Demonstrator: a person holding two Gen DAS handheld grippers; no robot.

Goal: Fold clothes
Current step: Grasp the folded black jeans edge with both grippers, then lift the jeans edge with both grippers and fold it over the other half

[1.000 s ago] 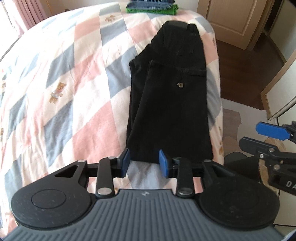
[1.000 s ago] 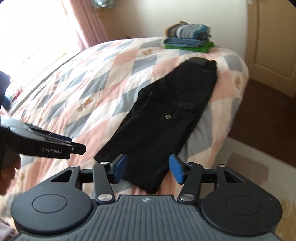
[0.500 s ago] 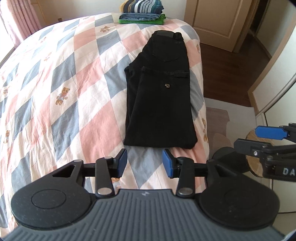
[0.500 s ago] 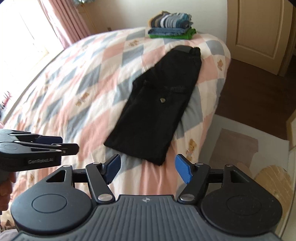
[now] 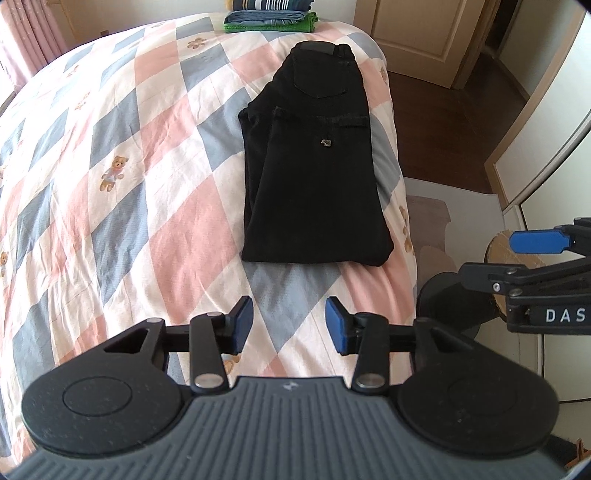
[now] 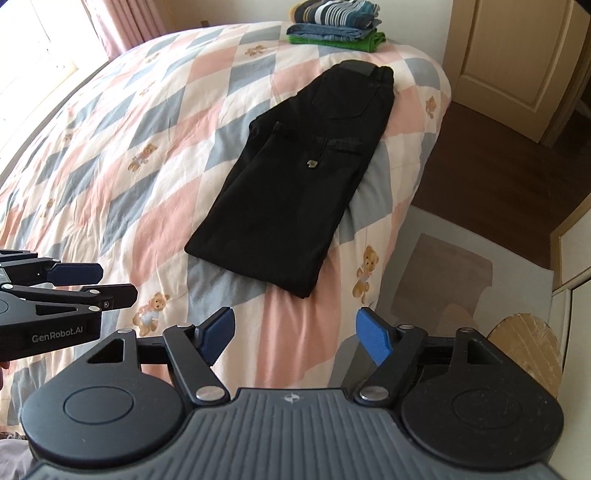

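Black trousers (image 5: 314,166) lie folded lengthwise on the bed, waistband at the far end, and show again in the right wrist view (image 6: 295,184). My left gripper (image 5: 290,325) hovers open over the quilt, a short way in front of the trousers' near edge, with nothing between its blue pads. My right gripper (image 6: 297,334) is also open and empty, held near the bed's right edge. Each gripper appears from the side in the other's view: the right one (image 5: 535,258) and the left one (image 6: 74,280).
A checked pink, grey and white quilt (image 5: 129,166) with teddy bears covers the bed. A stack of folded clothes (image 5: 269,14) sits at the far end (image 6: 336,26). Right of the bed lie a dark wood floor (image 6: 498,166), a rug (image 6: 443,266) and a door (image 6: 509,48).
Both grippers have drawn back from the trousers toward the near end of the bed and opened wider. The trousers stay folded in place.
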